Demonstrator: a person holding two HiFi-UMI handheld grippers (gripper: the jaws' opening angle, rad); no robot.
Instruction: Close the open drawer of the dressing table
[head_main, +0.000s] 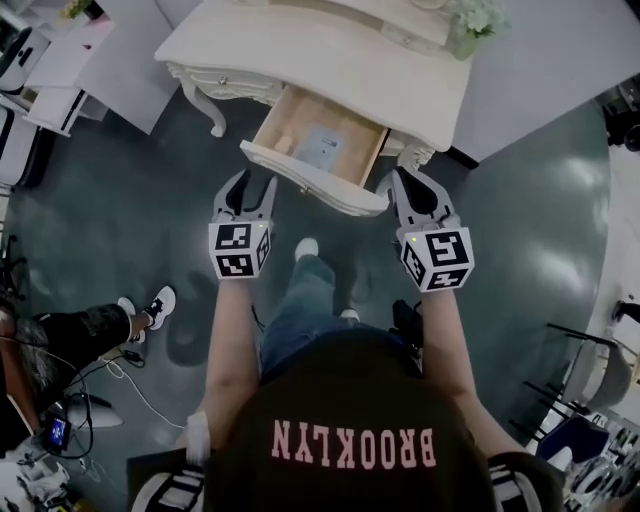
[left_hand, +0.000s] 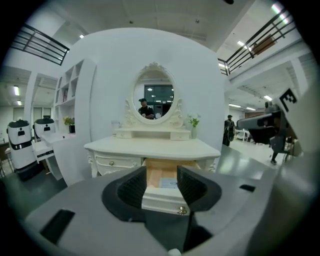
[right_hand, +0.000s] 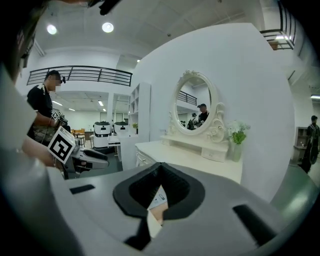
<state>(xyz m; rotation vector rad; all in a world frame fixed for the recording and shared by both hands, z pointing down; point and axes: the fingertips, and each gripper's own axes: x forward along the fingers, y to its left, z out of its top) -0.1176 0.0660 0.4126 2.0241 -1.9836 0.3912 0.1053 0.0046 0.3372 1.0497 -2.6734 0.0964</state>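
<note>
Open drawer (head_main: 318, 150) sticks out of the white dressing-table counter (head_main: 330, 60) toward the person, at approx. 12 o'clock in the head view. It's pulled well out, w/ pale wood inside and a paper (head_main: 322, 148) lying flat in it. The drawer front (head_main: 310, 178) is the near edge; its long axis runs approx. 10-to-4 o'clock, so shutting it likely means a push toward 1 o'clock, into the counter. A small knob (left_hand: 182, 211) sits on that front. The L claw (head_main: 257, 180) is near the front's L end, drawer at about 1 o'clock from it. Its jaws stand wide apart w/ nothing gripped, and the L gripper view frames the drawer front btw. them (left_hand: 161, 172). The R claw (head_main: 402, 178) is just beside the front's R end, drawer at about 10 o'clock from it. Its jaws are tips-together (right_hand: 160, 166), holding nothing. The R one looks a touch nearer; contact can't be made out for either. Farther back: an oval mirror (left_hand: 154, 95) and a vase of flowers (head_main: 475, 22) at 1 o'clock. Dark floor (head_main: 120, 220) all round.
</note>
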